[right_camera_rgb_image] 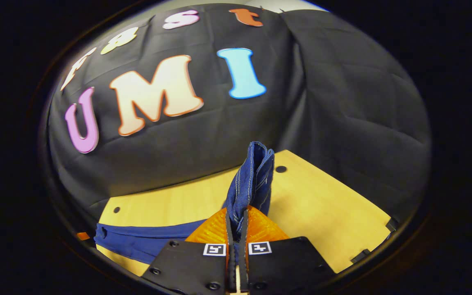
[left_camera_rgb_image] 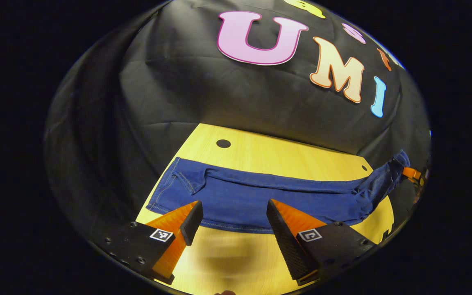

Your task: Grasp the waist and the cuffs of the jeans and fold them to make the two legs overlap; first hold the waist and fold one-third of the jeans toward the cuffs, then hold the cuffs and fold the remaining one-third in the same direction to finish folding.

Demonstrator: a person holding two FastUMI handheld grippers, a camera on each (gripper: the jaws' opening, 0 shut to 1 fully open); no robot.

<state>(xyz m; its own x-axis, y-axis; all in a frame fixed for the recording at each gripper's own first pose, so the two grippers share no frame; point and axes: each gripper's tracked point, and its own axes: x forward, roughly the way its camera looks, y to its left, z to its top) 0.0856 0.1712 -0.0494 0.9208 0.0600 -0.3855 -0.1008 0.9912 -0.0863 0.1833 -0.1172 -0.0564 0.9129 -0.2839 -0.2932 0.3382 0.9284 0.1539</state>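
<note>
Blue denim jeans (left_camera_rgb_image: 260, 196) lie lengthwise on table (left_camera_rgb_image: 260, 151), cuff end bunched, lifted.

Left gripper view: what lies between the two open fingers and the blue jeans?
Only bare yellow wooden table; the left gripper is open, just short of the blue denim jeans.

Your jeans (left_camera_rgb_image: 260, 196) lie lengthwise across the table (left_camera_rgb_image: 268, 151), waist at its left end. Your left gripper (left_camera_rgb_image: 232, 219) hangs over the near edge; the right gripper (right_camera_rgb_image: 237, 223) lifts the cuffs (right_camera_rgb_image: 254, 172) above the table's right end.
</note>
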